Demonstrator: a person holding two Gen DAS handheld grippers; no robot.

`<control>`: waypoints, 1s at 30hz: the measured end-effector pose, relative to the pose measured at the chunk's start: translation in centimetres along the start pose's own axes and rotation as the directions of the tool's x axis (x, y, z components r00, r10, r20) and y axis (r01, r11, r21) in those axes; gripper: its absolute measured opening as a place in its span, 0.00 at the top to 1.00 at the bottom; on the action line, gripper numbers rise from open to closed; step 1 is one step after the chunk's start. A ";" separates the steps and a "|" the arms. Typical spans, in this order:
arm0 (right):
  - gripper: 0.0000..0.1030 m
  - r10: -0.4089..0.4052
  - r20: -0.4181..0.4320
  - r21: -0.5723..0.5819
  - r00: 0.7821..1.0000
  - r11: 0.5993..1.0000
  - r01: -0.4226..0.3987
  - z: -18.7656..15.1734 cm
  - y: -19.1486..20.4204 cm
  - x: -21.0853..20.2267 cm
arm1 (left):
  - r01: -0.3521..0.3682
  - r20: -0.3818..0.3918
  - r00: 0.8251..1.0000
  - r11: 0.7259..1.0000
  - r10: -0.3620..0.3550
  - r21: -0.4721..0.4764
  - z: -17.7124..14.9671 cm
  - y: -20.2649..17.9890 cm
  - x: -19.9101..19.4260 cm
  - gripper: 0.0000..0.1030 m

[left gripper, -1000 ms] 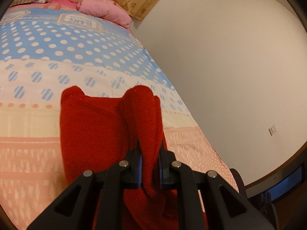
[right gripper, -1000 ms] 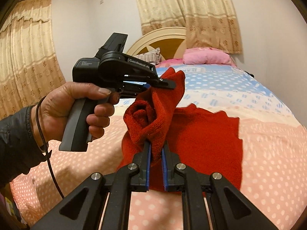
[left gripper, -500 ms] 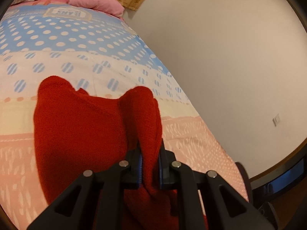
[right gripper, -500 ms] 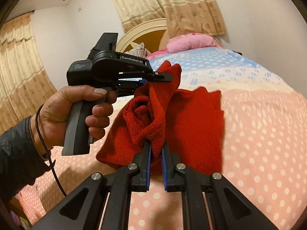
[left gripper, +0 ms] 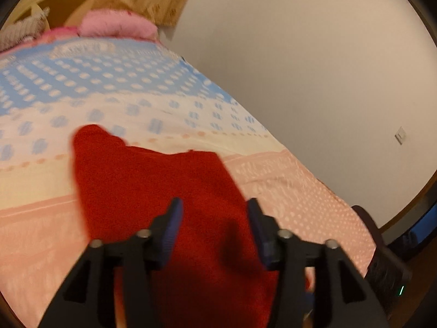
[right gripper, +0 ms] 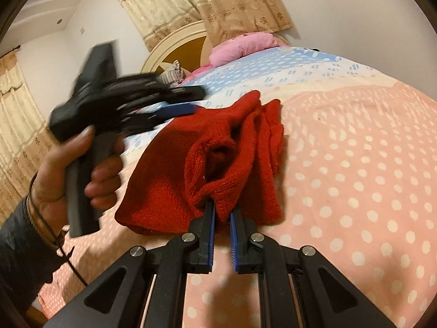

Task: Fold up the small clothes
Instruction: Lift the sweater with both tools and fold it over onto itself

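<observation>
Left wrist view: the left gripper hangs with its jaws spread wide and empty above a red knit garment, which lies at lower centre of the frame on a polka-dot bedspread.

Right wrist view: the right gripper has its jaws clamped on a bunched fold of the garment at centre frame. The left gripper, blurred in the person's hand, sits at middle left, jaws parted.

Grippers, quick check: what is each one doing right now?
Left gripper: open, jaws spread over the red knit garment, gripping nothing.
Right gripper: jaws shut on a fold of the red knit garment.
</observation>
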State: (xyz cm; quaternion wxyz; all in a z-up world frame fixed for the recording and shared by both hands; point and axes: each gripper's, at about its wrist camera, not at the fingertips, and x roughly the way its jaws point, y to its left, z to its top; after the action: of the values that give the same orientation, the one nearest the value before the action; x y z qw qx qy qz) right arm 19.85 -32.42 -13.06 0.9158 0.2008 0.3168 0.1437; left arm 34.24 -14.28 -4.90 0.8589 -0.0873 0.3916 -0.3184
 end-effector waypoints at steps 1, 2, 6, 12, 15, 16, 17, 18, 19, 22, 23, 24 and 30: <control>0.90 0.002 0.006 0.002 1.000 1.000 -0.002 0.1 0.0 -0.2 | -0.015 0.007 1.000 1.000 0.015 0.008 -0.4 0.3 -0.4 0.42; 0.88 -0.004 0.017 0.003 1.000 1.000 0.004 0.0 0.0 -0.5 | -0.038 0.014 0.999 0.999 0.038 0.018 -1.0 0.8 -1.0 0.42; 0.61 -0.063 0.080 0.038 0.995 0.997 0.061 0.0 -0.4 -2.3 | -0.137 0.045 0.990 0.989 0.135 0.046 -3.5 2.7 -2.7 0.42; 0.60 -0.080 0.105 -0.014 0.991 0.997 0.082 3.4 1.7 -2.6 | -0.139 0.033 0.990 0.990 0.139 0.002 -5.8 3.7 -2.4 0.42; 0.60 -0.056 0.033 -0.051 0.998 0.997 0.058 5.7 2.6 0.1 | -0.141 0.041 0.989 0.990 0.141 0.003 -6.3 3.4 -2.2 0.42; 0.60 -0.063 -0.006 -0.052 0.998 0.997 0.063 6.3 2.6 1.6 | -0.137 0.040 0.990 0.991 0.137 -0.003 -6.4 3.4 -2.2 0.42; 0.60 -0.073 -0.047 -0.048 0.996 0.996 0.071 6.5 2.5 3.0 | -0.130 0.038 0.991 0.991 0.130 -0.016 -6.6 3.6 -2.2 0.42; 0.60 -0.085 -0.098 -0.039 0.992 0.996 0.081 6.6 2.1 4.5 | -0.124 0.037 0.991 0.992 0.125 -0.036 -6.6 3.7 -2.0 0.39; 0.64 -0.100 -0.126 -0.039 0.987 0.995 0.095 6.5 1.9 5.4 | -0.127 0.038 0.991 0.991 0.129 -0.046 -6.7 3.7 -2.0 0.33; 0.82 -0.156 -0.105 -0.085 0.982 0.985 0.147 6.1 1.8 5.5 | -0.120 0.036 0.992 0.991 0.122 -0.063 -6.9 3.9 -1.8 0.28; 0.84 -0.160 -0.091 -0.075 0.983 0.985 0.154 6.0 1.6 5.0 | -0.111 0.032 0.993 0.991 0.114 -0.068 -7.0 4.0 -1.7 0.26; 0.85 -0.173 -0.067 -0.071 0.983 0.983 0.168 5.7 1.5 4.3 | -0.105 0.027 0.994 0.992 0.107 -0.075 -7.1 4.2 -1.6 0.21; 0.87 -0.194 -0.079 -0.035 0.978 0.981 0.192 4.9 -0.3 4.4 | -0.117 -0.016 0.993 0.989 0.116 -0.093 -7.7 4.4 -0.7 0.08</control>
State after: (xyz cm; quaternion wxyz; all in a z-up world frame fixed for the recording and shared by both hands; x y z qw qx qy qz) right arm 26.33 -32.30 -11.95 0.9143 0.1503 0.3701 0.0666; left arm 30.39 -9.64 -11.39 0.8688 -0.1028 0.4152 -0.2495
